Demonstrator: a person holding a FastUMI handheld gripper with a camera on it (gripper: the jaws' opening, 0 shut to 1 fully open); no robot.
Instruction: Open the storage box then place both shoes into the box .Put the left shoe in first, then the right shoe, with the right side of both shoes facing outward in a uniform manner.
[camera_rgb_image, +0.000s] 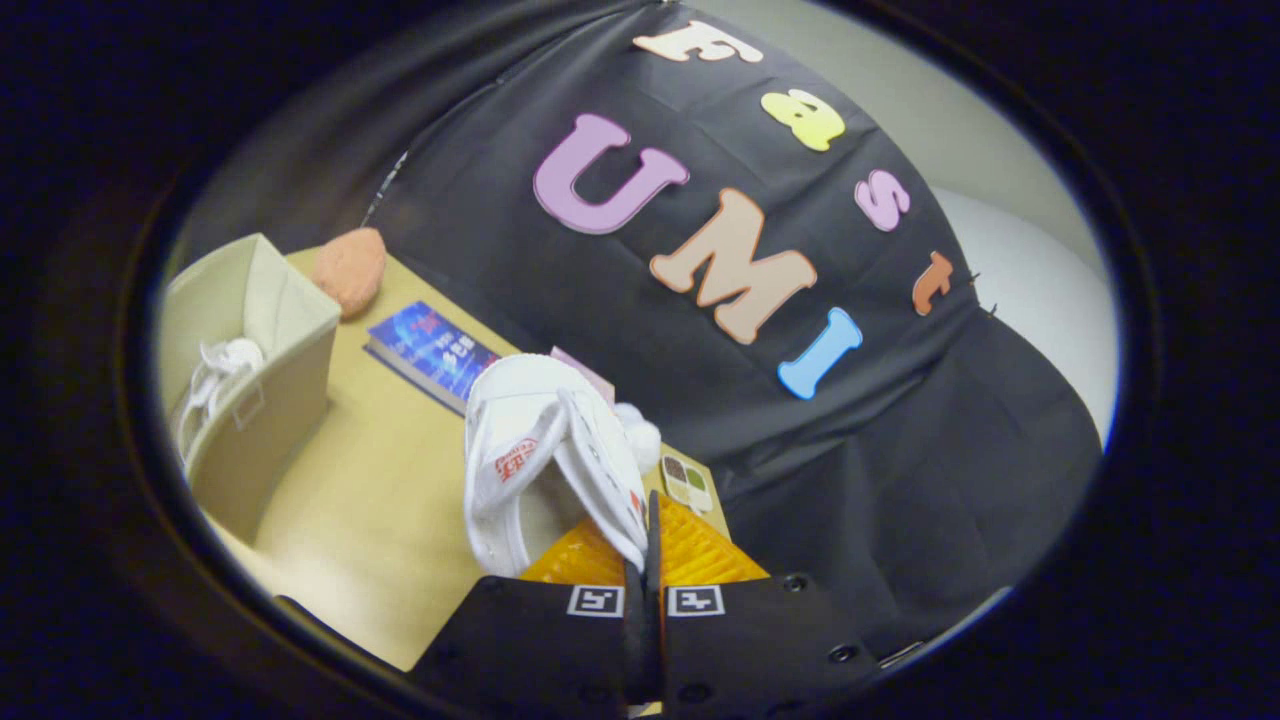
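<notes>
My gripper (648, 540) is shut on a white shoe (545, 455), its orange fingers (700, 550) pinching the edge of the shoe's collar. The shoe hangs in the air above the wooden table (380, 500), opening turned toward me. Off to the left stands the beige fabric storage box (265, 400), open at the top. Inside it lies another white shoe (215, 375) with its laces showing. The view is tilted.
A blue book (430, 352) lies on the table beyond the held shoe. An orange knitted object (350, 268) sits at the table's far edge behind the box. A small patterned card (686, 482) and a white ball (640, 432) lie near the wall.
</notes>
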